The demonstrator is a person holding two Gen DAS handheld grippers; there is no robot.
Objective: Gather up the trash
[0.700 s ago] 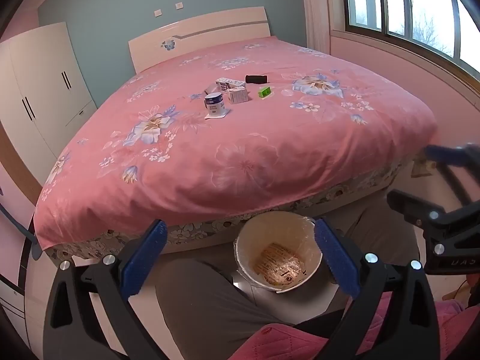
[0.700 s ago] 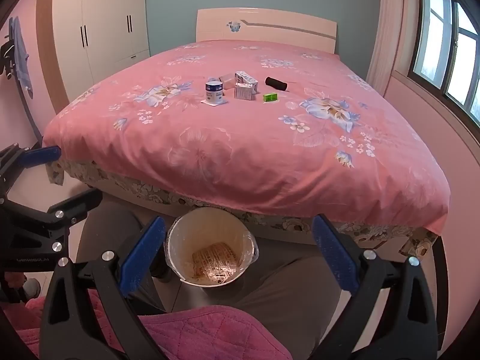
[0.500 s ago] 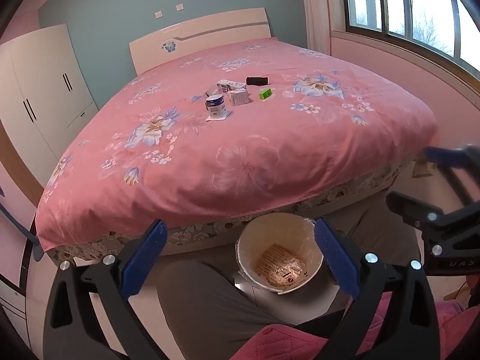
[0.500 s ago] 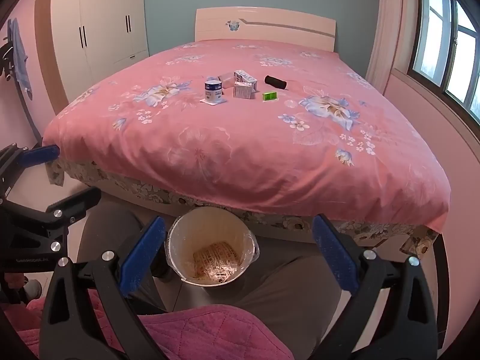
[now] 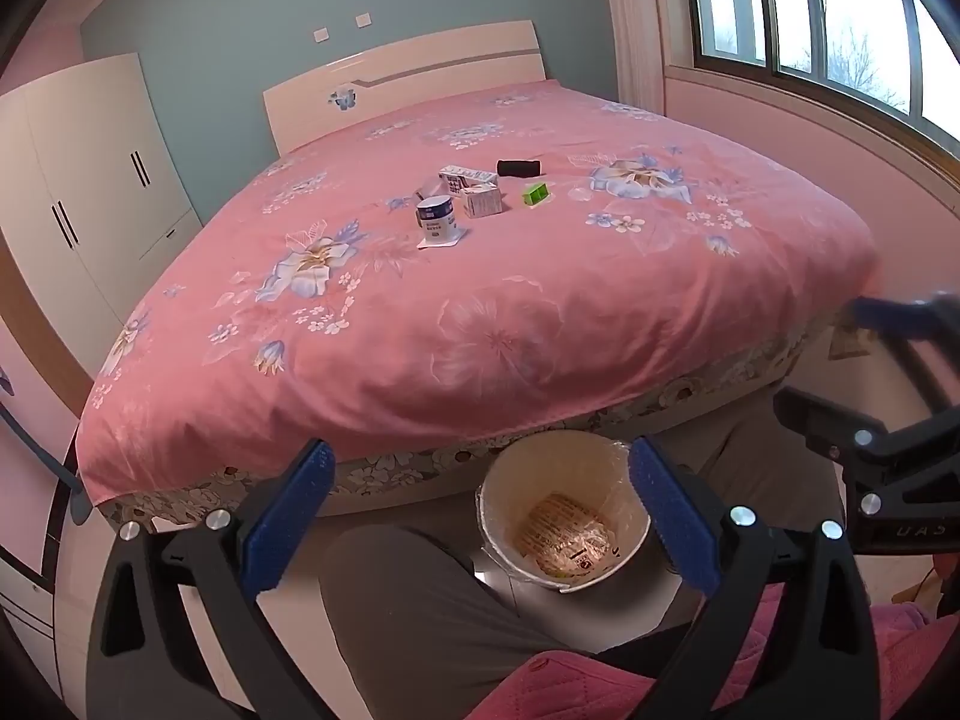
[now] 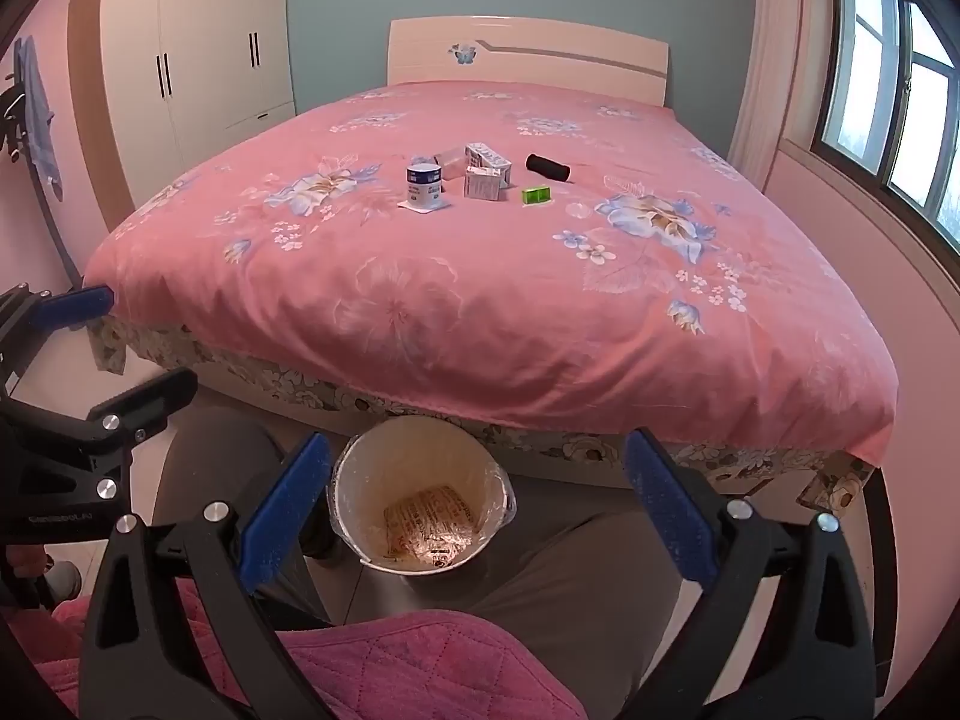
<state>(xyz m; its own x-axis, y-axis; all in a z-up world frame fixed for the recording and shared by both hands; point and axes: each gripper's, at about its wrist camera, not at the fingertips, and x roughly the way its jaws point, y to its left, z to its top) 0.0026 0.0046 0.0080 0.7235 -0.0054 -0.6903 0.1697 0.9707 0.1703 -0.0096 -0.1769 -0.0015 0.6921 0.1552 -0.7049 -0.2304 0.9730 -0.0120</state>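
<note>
Trash lies in a small cluster near the middle of the bed (image 6: 540, 312), well back from the foot edge where I sit: a cup (image 6: 423, 185) standing upright on a white card, two cartons (image 6: 483, 182) touching each other just beside it, a green box (image 6: 536, 195), and a black roll (image 6: 547, 168) nearest the headboard. A pale, see-through scrap sits behind the cup, too blurred for me to name. The bin (image 6: 420, 468) stands on the floor between my knees, right against the foot of the bed, lined with plastic and already holding one flat wrapper. My left gripper (image 5: 480, 516) and right gripper (image 6: 474, 510) both hang spread wide with nothing between the pads, angled down over the bin, well apart from the trash. I judge all these pieces light and empty, so they should lift easily, but the cartons and cup are thin-walled and will crush or squirt sideways if I squeeze hard. I would take the cup across its sides, each carton across its narrow faces, and the roll across its middle so it cannot roll on the soft cover. The green box is small and slick-looking; I would close on it slowly. The quilt will sink under pressure, so I expect things to tip.
</note>
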